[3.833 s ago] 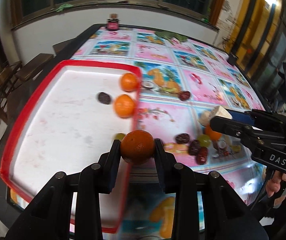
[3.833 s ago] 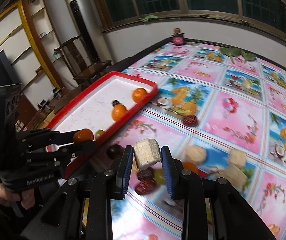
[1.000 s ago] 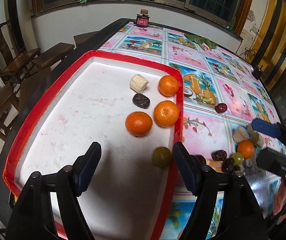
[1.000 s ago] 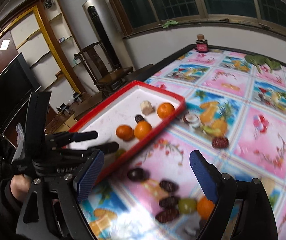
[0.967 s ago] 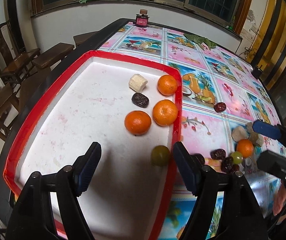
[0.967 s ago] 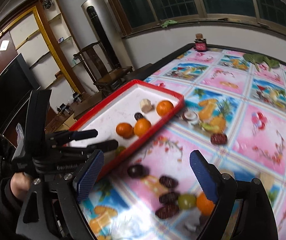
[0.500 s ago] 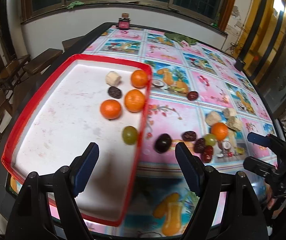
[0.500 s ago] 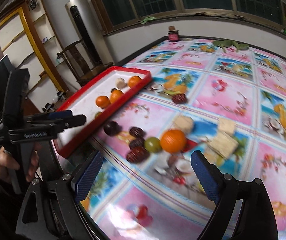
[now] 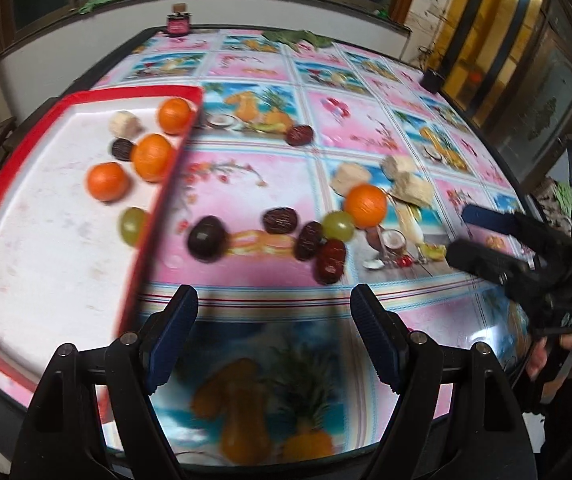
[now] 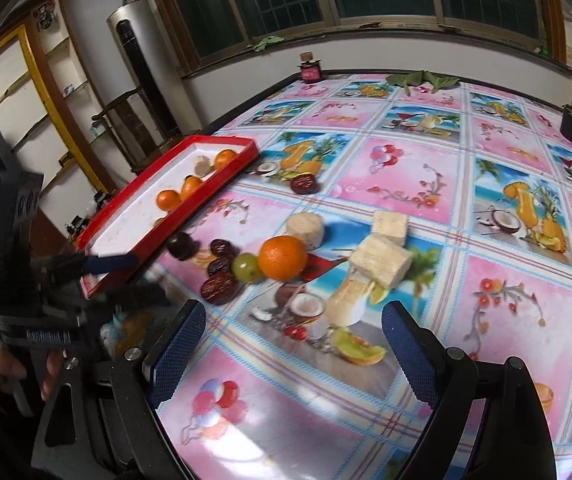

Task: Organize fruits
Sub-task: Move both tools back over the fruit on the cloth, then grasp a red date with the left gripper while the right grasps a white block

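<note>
My left gripper hangs open and empty over the table's front edge, just right of the red-rimmed white tray. The tray holds three oranges, a green grape, a dark date and a pale chunk. Loose on the tablecloth lie a dark plum, several dates, a green grape, an orange and pale chunks. My right gripper is open and empty, just in front of the orange and the pale chunks.
A fruit-print cloth covers the table. A small dark jar and green leaves sit at the far edge, and a black box at the far right. Chairs and shelves stand beyond the tray. A hand holds each gripper.
Earlier my left gripper held an orange and my right a pale chunk; both are now empty. In the last second the left swung right off the tray, and the right closed in on the loose pile.
</note>
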`<control>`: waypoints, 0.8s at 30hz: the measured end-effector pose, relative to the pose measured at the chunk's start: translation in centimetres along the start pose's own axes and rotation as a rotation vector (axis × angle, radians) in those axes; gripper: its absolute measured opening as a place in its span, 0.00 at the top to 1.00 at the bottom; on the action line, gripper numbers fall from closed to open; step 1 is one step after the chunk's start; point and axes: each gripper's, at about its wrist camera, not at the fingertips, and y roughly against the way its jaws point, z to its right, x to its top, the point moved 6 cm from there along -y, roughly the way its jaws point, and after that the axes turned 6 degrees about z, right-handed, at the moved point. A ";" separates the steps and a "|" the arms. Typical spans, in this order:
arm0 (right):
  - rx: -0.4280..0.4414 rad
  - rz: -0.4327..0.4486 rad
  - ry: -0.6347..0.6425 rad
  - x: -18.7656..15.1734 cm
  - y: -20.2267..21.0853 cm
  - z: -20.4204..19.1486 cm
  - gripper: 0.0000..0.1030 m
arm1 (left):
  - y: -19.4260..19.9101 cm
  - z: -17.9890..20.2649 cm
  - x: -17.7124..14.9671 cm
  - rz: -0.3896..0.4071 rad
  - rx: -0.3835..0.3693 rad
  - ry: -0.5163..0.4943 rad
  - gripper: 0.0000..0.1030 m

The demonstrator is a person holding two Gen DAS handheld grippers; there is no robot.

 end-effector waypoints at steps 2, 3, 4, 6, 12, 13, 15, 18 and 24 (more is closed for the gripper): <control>-0.022 0.000 -0.010 0.1 -0.2 0.8 0.13 | -0.5 0.7 -0.1 -0.002 -0.020 -0.001 0.23; -0.035 0.000 -0.018 0.2 -0.4 1.3 0.14 | -0.7 0.9 -0.1 -0.004 -0.025 0.000 0.23; -0.053 -0.004 -0.027 0.3 -0.6 1.8 0.20 | -1.0 1.2 -0.1 -0.009 -0.029 -0.002 0.23; -0.082 -0.010 -0.040 0.5 -1.0 2.6 0.28 | -1.7 1.7 -0.1 -0.020 -0.037 -0.006 0.23; -0.137 -0.024 -0.101 0.9 -2.3 4.6 0.33 | -2.7 2.3 0.3 -0.019 -0.043 -0.002 0.37; -0.138 -0.026 -0.105 0.9 -2.5 4.8 0.34 | -2.8 2.4 0.4 -0.018 -0.041 -0.001 0.45; -0.142 -0.028 -0.106 1.0 -2.8 4.9 0.35 | -2.9 2.4 0.6 -0.018 -0.040 0.002 0.61; -0.147 -0.037 -0.111 1.1 -3.5 5.1 0.39 | -3.1 2.5 0.6 -0.026 -0.043 0.006 0.72; -0.167 -0.051 -0.125 1.0 -4.2 5.6 0.44 | -2.9 3.2 0.1 -0.034 -0.066 0.005 0.74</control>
